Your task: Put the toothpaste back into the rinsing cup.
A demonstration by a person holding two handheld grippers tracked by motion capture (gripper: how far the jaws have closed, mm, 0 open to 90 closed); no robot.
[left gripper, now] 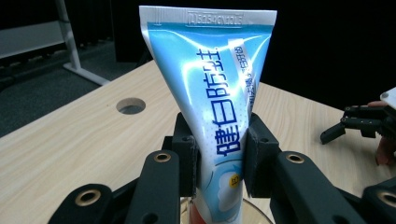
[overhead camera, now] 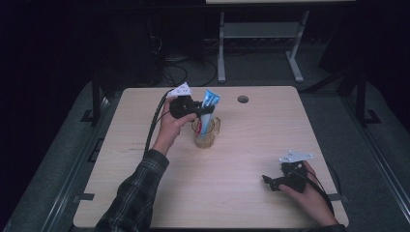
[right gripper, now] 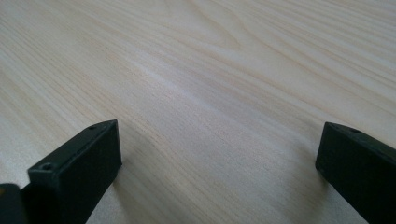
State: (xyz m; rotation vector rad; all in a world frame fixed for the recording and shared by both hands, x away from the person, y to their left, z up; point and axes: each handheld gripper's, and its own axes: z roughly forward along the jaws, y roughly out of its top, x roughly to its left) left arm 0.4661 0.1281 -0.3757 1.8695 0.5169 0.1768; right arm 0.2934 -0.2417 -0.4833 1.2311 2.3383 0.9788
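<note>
- The left gripper [left gripper: 219, 154] was clamped on the toothpaste tube [left gripper: 210, 93], one pad on each flat-side edge of the tube at roughly mid-length; the crimped tail rose above the jaws.
- Below the jaws, the tube's lower end stood inside the glass cup [overhead camera: 207, 133]; the rim of the cup was visible directly beneath the pads in the left gripper view. Whether the cap end had reached the bottom of the cup could not be determined.
- The right gripper [overhead camera: 280, 180] rested low over the table [overhead camera: 251, 145], well apart from the cup, with its jaws spread wide and nothing between them.
- Handling judgement — tube: light, soft-walled, glossy. The laminate skin looked slippery, and a hard squeeze would likely dent the body or push paste toward the cap.
- Recommended hold: the mid-body, as gripped here, where the tube was filled and narrow enough for the pads. The flat crimped tail was stiffer but thin, so it would probably pivot between the pads.
- Handling judgement — cup: rigid, transparent, probably fragile and easy to tip, since the tall tube leaned against its rim.
- Release advice: open the jaws only once the tube was supported by the cup wall; otherwise it could topple out.
</note>
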